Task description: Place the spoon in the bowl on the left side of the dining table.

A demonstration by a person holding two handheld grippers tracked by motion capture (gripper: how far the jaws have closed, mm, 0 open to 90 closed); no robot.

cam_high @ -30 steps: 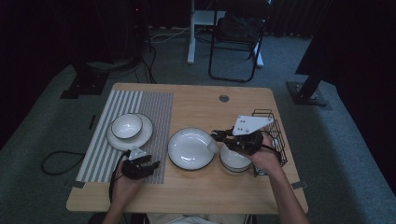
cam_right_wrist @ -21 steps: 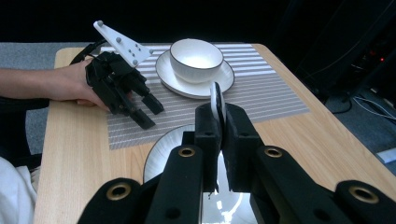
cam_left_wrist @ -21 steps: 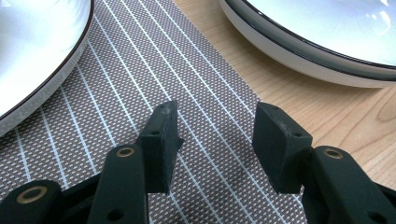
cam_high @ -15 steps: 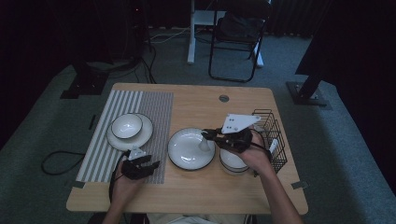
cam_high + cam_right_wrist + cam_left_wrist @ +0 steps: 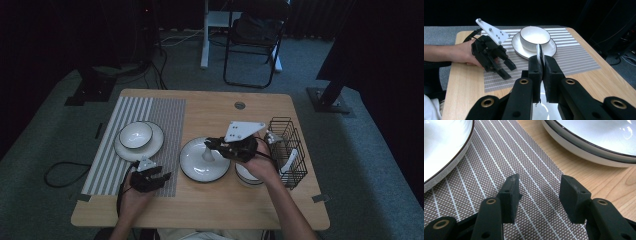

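Note:
My right gripper [image 5: 212,144] hangs over the white black-rimmed plate [image 5: 202,165] at the table's middle, shut on a white spoon [image 5: 206,153] that points down toward the plate. In the right gripper view the spoon's thin handle [image 5: 539,53] stands pinched between the jaws of the right gripper [image 5: 541,62]. My left gripper [image 5: 152,178] rests at the striped placemat's [image 5: 160,120] near right corner, open and empty. In its own view the left gripper [image 5: 539,191] has its jaws apart over the placemat [image 5: 474,182], the plate's rim [image 5: 584,152] ahead.
A white bowl [image 5: 135,134] sits on a saucer [image 5: 155,140] on the mat's left; the bowl [image 5: 534,35] also shows in the right gripper view. Another bowl [image 5: 245,176] lies under my right hand. A black wire basket [image 5: 285,131] with a white utensil stands at the right edge.
My right gripper has carried the spoon leftward, from over the bowl near the basket to above the middle plate. The left gripper has stayed put.

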